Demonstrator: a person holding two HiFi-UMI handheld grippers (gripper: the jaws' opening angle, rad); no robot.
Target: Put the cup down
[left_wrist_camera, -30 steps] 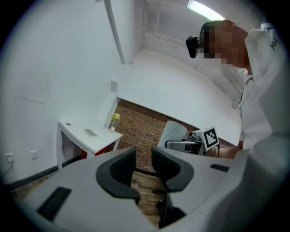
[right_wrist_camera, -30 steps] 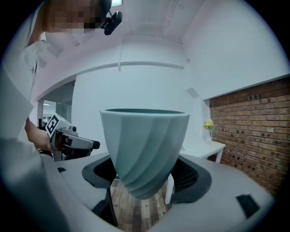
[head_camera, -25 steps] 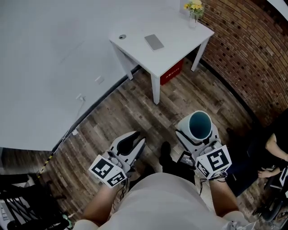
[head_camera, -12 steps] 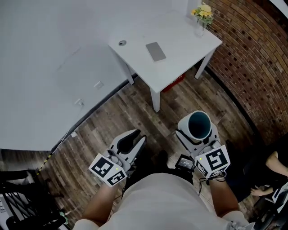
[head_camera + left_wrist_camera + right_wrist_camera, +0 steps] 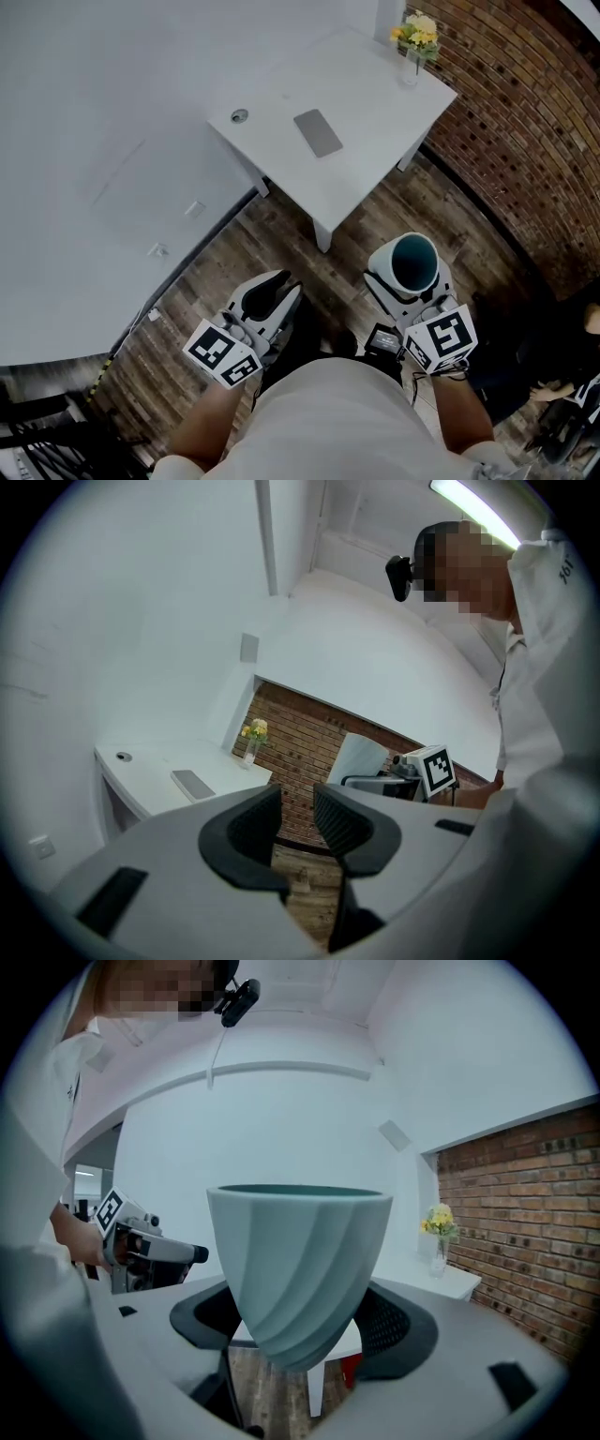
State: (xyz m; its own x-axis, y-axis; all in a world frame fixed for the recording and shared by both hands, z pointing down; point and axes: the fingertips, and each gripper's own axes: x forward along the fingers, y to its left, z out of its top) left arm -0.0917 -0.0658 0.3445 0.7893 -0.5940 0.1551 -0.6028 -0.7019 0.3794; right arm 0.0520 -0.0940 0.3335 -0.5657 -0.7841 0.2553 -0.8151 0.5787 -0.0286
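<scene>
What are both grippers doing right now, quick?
Left gripper: open, nothing between its jaws.
Right gripper: closed on the teal cup, holding it upright.

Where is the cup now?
The cup is lower right in the head view, upright in the right gripper, above the wooden floor, short of the white table.

One cup [image 5: 415,262], one table [image 5: 370,98], one flower vase [image 5: 411,66], one grey slab [image 5: 318,132].

No word or number can be read clearly. Only black-and-white square markers [image 5: 223,354] stand on the cubes of the left claw [image 5: 274,292] and the right claw [image 5: 413,274]. The small print on the white sleeve [image 5: 562,569] is too unclear to read.
</scene>
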